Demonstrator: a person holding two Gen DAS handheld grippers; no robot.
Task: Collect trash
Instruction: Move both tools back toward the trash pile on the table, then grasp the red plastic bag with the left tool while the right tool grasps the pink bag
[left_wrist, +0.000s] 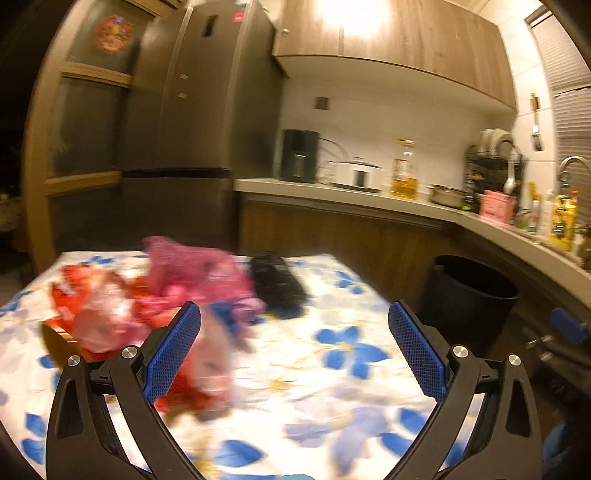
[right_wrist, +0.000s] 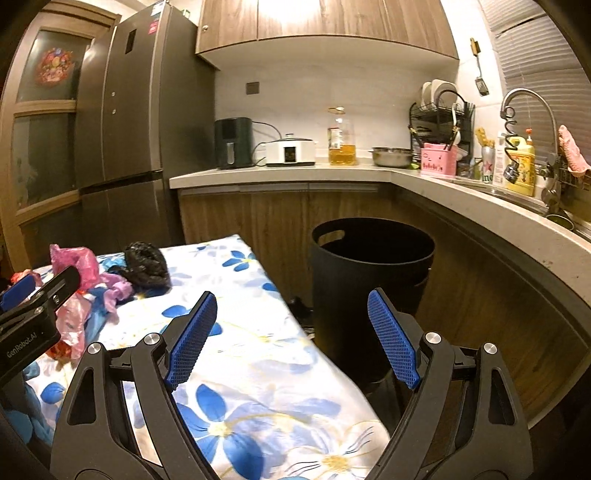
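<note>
1. Here, a table (left_wrist: 332, 369) under a white cloth with blue flowers stands in a kitchen; a black trash bin (right_wrist: 371, 280) sits on the floor just beside its right edge, in front of the wooden counter cabinets.
2. Trash lies in a loose heap on the table's far left part: pink plastic bag (left_wrist: 192, 269), red wrapper (left_wrist: 74, 295), pale pink film (left_wrist: 107, 317). Left wrist view is blurred, so finer edges of the heap cannot be told.
3. A crumpled black bag (right_wrist: 146, 264) rests on the cloth just right of the pink heap, touching or nearly touching it.
4. Left gripper (left_wrist: 295, 328): jaws wide apart, blue pads clear. Its left pad overlaps the edge of the heap in the picture; contact cannot be told. Nothing is clamped.
5. Right gripper (right_wrist: 291, 325): jaws wide apart, nothing between them. It hangs over the table's right edge, with the bin seen between and behind the fingers.
6. In the right wrist view the left gripper shows at the left edge, over the pink and red trash.
7. Bin mouth is open; its inside is dark, contents cannot be told.
</note>
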